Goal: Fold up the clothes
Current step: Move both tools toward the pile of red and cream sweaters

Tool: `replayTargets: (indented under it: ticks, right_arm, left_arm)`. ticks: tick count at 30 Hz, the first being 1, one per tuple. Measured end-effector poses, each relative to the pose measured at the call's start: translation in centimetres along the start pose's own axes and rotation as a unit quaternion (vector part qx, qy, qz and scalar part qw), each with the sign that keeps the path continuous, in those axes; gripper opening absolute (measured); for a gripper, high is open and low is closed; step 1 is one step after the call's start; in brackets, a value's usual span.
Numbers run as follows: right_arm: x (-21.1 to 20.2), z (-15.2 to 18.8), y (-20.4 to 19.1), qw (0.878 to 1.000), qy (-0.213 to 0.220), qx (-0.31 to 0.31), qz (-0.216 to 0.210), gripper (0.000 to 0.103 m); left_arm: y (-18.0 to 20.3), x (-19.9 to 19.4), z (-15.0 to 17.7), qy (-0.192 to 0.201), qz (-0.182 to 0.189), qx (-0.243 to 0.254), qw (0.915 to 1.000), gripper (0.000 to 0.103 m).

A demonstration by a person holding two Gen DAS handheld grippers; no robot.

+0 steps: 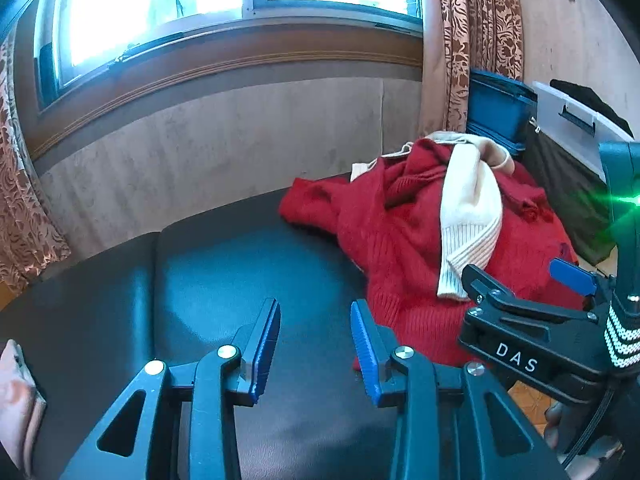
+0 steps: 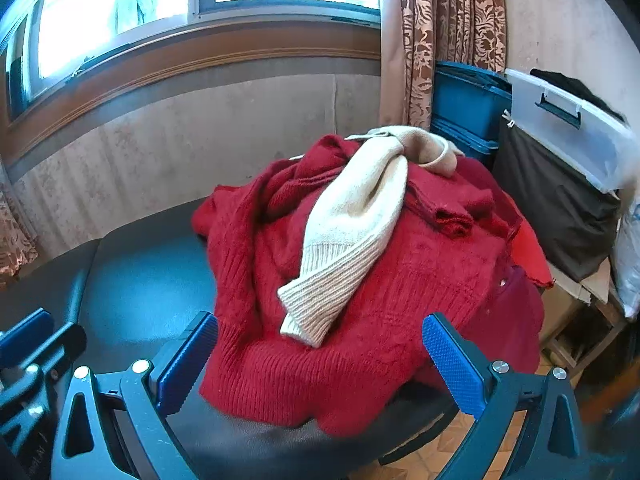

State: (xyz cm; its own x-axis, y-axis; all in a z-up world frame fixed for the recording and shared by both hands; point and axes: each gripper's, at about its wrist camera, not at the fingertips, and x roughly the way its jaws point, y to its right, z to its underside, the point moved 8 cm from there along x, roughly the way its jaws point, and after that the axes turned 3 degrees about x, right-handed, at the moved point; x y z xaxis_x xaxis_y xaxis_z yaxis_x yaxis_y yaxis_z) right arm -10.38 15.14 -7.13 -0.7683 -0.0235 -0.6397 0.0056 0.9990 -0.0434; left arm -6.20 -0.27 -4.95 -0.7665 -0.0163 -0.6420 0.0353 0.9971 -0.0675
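Left wrist view.
- Tabletop (image 1: pixel 224 264): dark and padded, bare across its near and left part.
- Red sweater (image 1: pixel 400 240): crumpled heap on the right part of the tabletop, no fold in it.
- Cream garment (image 1: pixel 468 208): draped over the top of the red sweater, ribbed cuff hanging toward the camera, also unfolded.
- Pink cloth (image 1: pixel 16 396): at the left edge of the frame; too little shows to tell whether it is folded.
- Left tool (image 1: pixel 316 344): jaws about half open, nothing between the blue pads. It hangs over bare tabletop just beside the sweater's near hem; contact cannot be told.
- Right tool (image 1: pixel 528 304): seen from the side at the right, over the heap, jaws spread.

Right wrist view.
- Red sweater (image 2: pixel 360 300): fills the middle of the frame, near hem lying at the tabletop (image 2: pixel 140 280) edge.
- Cream garment (image 2: pixel 352 220): lies across the red sweater's top.
- Right tool (image 2: pixel 320 364): jaws at full spread, pads standing on either side of the sweater's near hem, gripping nothing.

Progress, as a judgement: folding looks hardly begun. Both garments need separating, spreading flat and folding. The likely next step is a grasp on the hem or the cream cuff.
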Motion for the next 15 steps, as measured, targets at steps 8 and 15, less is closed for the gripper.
replayTargets:
  ticks: [8, 15]
  right_arm:
    - [-0.3, 0.6, -0.5, 1.000, -0.012, -0.002, -0.008, 0.103]
    - [0.0, 1.1, -0.9, 0.999, -0.023, -0.004, -0.021, 0.103]
  left_arm:
    - [-0.6, 0.5, 1.4, -0.021, -0.003, -0.005, 0.9998, 0.037]
    - [-1.3, 0.8, 1.9, -0.037, -0.009, -0.011, 0.9992, 0.037]
